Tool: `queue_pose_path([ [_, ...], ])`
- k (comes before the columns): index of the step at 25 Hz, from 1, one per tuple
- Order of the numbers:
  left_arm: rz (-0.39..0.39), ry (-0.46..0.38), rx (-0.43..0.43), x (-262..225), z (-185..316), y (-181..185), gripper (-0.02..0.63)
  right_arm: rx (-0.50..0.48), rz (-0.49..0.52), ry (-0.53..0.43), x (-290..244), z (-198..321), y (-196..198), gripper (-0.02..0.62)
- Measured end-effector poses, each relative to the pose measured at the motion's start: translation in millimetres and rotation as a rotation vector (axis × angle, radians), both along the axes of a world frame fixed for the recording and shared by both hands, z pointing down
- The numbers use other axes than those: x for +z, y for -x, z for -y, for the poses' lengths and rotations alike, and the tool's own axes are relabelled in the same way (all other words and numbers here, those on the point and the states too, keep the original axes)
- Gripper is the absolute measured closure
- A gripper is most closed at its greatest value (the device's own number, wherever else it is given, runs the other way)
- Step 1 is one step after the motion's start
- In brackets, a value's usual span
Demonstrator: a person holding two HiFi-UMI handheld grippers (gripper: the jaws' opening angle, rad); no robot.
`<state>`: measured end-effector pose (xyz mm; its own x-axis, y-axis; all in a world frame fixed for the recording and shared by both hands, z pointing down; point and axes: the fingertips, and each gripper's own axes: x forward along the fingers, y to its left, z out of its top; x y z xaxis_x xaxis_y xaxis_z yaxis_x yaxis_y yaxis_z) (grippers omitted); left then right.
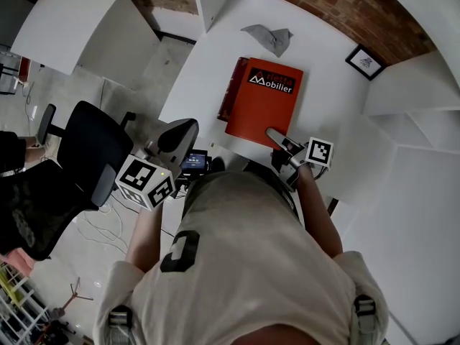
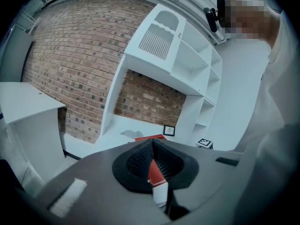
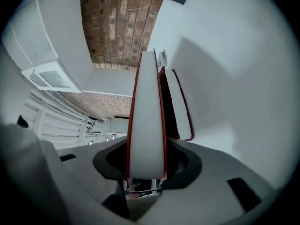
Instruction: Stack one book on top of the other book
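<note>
Red book (image 3: 146,111) in R hand-held gripper (image 3: 146,171)

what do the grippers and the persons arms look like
Both the left gripper and right gripper have smooth grey shells with black textured pads. Each carries a white cube with black square markers. The person wears a pale short-sleeved t-shirt with a dark print by the left shoulder.
</note>
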<state>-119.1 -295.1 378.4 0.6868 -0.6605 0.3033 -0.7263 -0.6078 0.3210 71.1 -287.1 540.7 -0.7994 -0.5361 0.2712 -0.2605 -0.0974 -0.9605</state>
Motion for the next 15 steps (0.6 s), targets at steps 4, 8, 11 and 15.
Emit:
queue_pose_path([
  [4, 0.001, 0.003, -0.001, 3, -3, 4, 0.601, 0.035, -0.149, -0.015, 7, 6, -5, 0.431],
  [8, 0.007, 0.006, 0.003, 4, -7, 11, 0.601, 0.024, -0.352, -0.041, 15, 7, -9, 0.371],
  [11, 0.009, 0.004, 0.004, 5, -8, 15, 0.601, 0.027, -0.434, -0.030, 21, 8, -13, 0.337],
  [15, 0.001, 0.017, 0.014, 7, -11, 16, 0.601, 0.038, -0.496, -0.037, 25, 5, -16, 0.319],
])
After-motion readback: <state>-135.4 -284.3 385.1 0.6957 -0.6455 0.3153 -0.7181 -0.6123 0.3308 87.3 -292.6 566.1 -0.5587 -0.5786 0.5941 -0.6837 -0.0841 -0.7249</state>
